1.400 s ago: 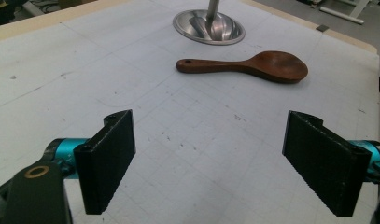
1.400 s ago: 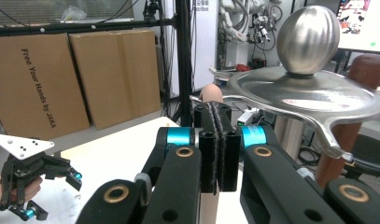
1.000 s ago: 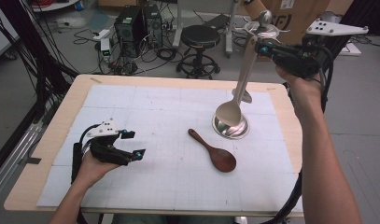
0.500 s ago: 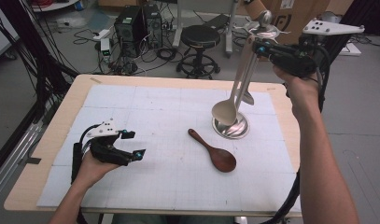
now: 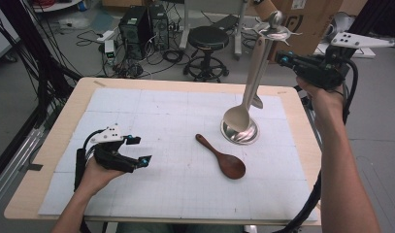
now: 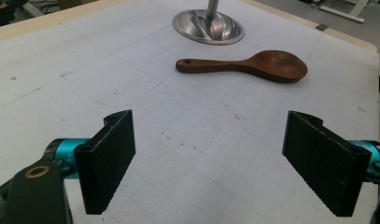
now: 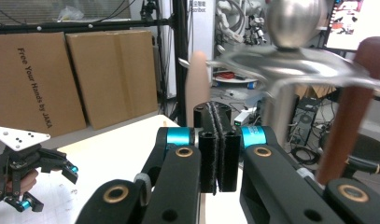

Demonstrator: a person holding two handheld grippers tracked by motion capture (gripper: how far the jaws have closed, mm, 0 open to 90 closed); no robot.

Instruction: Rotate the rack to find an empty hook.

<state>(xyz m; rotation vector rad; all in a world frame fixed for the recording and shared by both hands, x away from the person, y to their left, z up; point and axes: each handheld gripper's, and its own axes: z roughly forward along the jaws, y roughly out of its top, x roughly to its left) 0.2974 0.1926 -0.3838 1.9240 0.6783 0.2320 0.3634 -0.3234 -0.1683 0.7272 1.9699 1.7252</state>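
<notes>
Stand (image 5: 255, 73) of polished steel rises from its round base (image 5: 239, 131) on the white mat (image 5: 151, 121), a metal spoon (image 5: 243, 104) hanging from its top rack. Compared with a second ago, the right gripper (image 5: 282, 59) has slid a little nearer the stand's top and now sits just beside the rack; its jaws are pressed together with nothing between them. The wooden rice paddle (image 5: 223, 158) lies just in front of the base, unmoved. The left gripper (image 5: 139, 150) stays well left of the stand, low over the mat, jaws wide apart and empty.
</notes>
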